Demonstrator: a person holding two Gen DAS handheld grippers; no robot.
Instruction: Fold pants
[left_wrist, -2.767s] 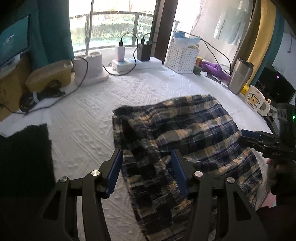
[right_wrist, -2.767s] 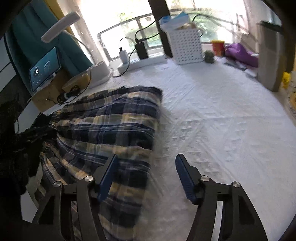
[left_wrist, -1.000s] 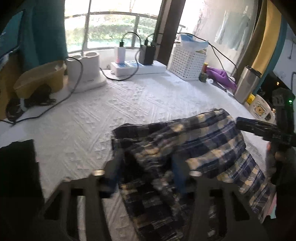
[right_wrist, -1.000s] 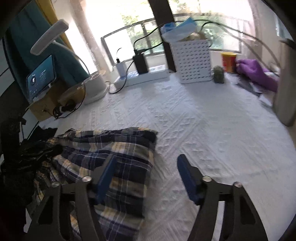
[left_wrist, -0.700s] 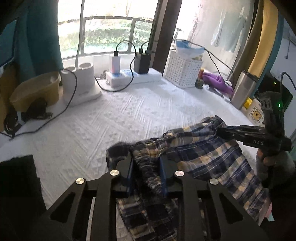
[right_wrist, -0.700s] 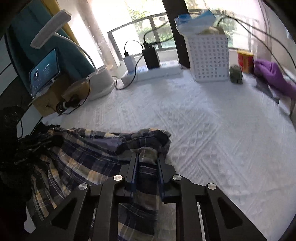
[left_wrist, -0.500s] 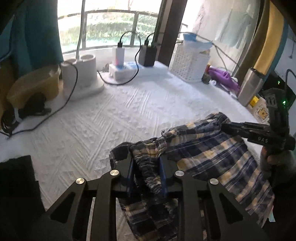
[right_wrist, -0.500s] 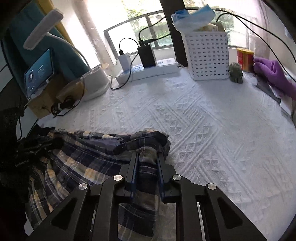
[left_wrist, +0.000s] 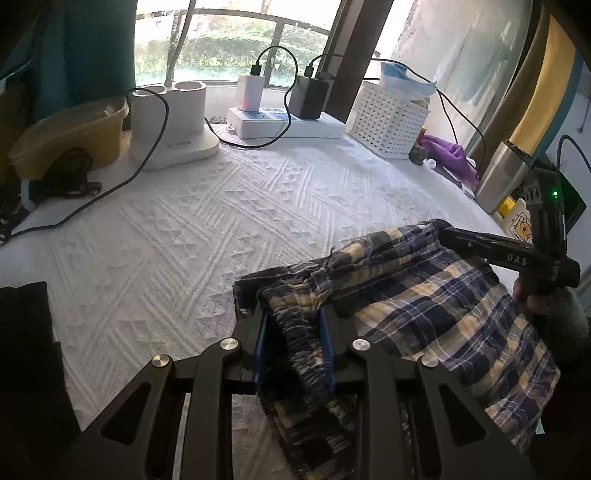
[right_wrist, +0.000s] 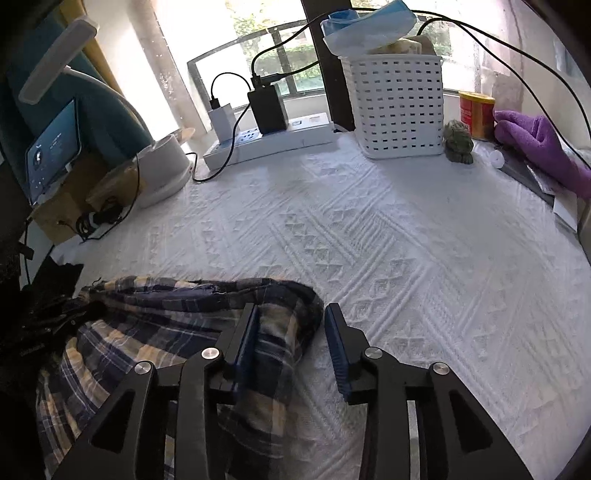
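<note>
left hand-held gripper (left_wrist: 295, 347) clamping pants (left_wrist: 424, 295) waistband

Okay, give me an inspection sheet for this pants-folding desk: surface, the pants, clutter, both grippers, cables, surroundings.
Surface: white textured cloth, bare across the middle.
Job's things: plaid pants bunched at the near edge, not yet folded flat.
Clutter: white basket, purple glove, steel tumbler, lamp base.
Grippers: left gripper shut on the gathered waistband; right gripper has just been opening, jaws apart, pants edge between them, right pad clear.
Cables: power strip with two chargers; black cable trails over the cloth.
Surroundings: window behind, tablet at left.
</note>
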